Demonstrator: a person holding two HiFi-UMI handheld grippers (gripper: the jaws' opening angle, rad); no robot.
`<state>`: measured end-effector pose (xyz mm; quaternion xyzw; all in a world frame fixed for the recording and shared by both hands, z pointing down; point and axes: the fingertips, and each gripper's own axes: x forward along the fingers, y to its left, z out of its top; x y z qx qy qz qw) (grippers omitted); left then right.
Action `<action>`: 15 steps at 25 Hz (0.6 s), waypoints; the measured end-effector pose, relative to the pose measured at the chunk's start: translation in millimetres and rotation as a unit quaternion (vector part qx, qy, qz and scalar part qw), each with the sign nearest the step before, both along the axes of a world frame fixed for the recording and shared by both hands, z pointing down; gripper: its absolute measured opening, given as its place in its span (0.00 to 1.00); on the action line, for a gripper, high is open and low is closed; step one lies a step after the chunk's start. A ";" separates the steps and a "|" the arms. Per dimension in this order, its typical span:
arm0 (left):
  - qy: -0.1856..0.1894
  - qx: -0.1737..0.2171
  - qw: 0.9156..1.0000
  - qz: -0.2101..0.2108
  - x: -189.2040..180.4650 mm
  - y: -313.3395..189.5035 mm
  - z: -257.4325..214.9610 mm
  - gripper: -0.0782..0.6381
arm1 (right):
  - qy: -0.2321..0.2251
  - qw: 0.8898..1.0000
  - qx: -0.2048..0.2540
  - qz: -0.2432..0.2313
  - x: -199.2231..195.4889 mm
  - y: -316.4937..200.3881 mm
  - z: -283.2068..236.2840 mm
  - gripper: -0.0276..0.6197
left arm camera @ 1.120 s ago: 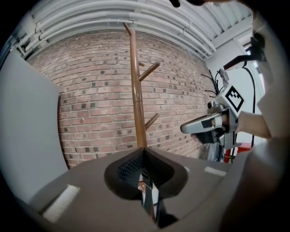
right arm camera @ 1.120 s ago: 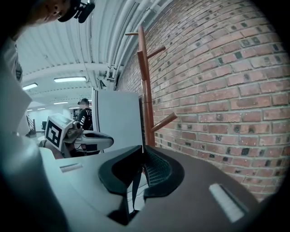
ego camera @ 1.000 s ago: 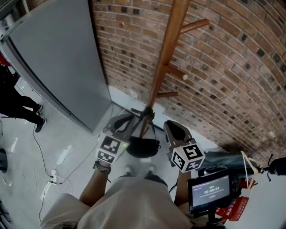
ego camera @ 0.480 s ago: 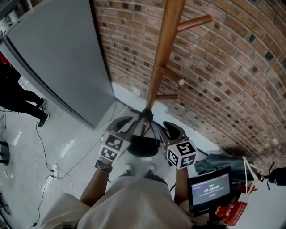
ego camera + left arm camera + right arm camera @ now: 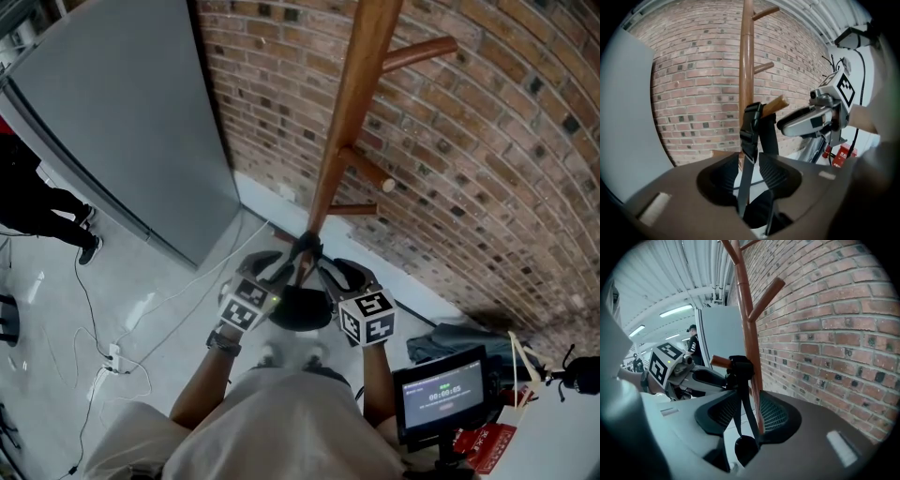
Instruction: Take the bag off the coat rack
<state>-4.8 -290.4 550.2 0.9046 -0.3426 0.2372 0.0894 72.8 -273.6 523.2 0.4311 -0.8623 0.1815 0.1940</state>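
Brick wall | bag strap inside left gripper, right gripper | both jaws just opened

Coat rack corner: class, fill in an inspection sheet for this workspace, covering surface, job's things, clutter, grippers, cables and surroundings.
Surface: pale floor, glossy.
Job's things: black bag hangs by its strap from a low peg of the wooden coat rack.
Clutter: small screen, red item, grey cloth, all at right.
Grippers: left gripper and right gripper open; jaws have just been opening, strap between each pair.
Cables: white cable across the floor.
Surroundings: brick wall, grey panel, a person's legs at left.
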 end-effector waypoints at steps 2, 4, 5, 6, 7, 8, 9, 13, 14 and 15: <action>-0.006 -0.013 1.000 0.003 3.2 -0.8 12.5 0.31 | 0.011 1.000 -0.012 -0.004 -1.4 -1.2 12.1 0.28; -0.009 -0.022 1.000 0.006 6.3 -1.1 22.0 0.31 | 0.016 1.000 -0.021 -0.005 -3.0 -1.7 21.1 0.29; -0.011 -0.026 1.000 0.006 7.6 -1.3 26.5 0.31 | 0.017 1.000 -0.025 -0.005 -3.6 -2.2 24.9 0.30; -0.013 -0.029 0.999 0.007 8.6 -1.7 30.9 0.31 | 0.018 0.999 -0.029 -0.004 -4.3 -3.0 28.6 0.30; -0.015 -0.031 0.999 0.007 9.8 -2.3 34.4 0.31 | 0.020 0.999 -0.032 -0.004 -5.1 -3.9 32.3 0.30; -0.015 -0.032 0.999 0.008 11.2 -3.0 36.4 0.31 | 0.022 0.999 -0.035 -0.005 -6.1 -4.8 35.8 0.30; -0.015 -0.031 0.999 0.009 12.8 -4.0 36.4 0.31 | 0.024 0.999 -0.037 -0.005 -7.4 -5.9 39.1 0.31; -0.022 -0.023 0.999 0.008 17.5 -9.3 37.4 0.31 | 0.032 0.998 -0.045 -0.005 -10.7 -12.7 49.8 0.30; -0.025 -0.024 0.999 0.006 18.1 -11.0 41.2 0.31 | 0.032 0.998 -0.045 -0.004 -11.3 -14.9 51.6 0.30; -0.028 -0.025 0.999 0.005 18.8 -12.9 45.9 0.31 | 0.033 0.998 -0.046 -0.004 -12.2 -17.1 53.2 0.30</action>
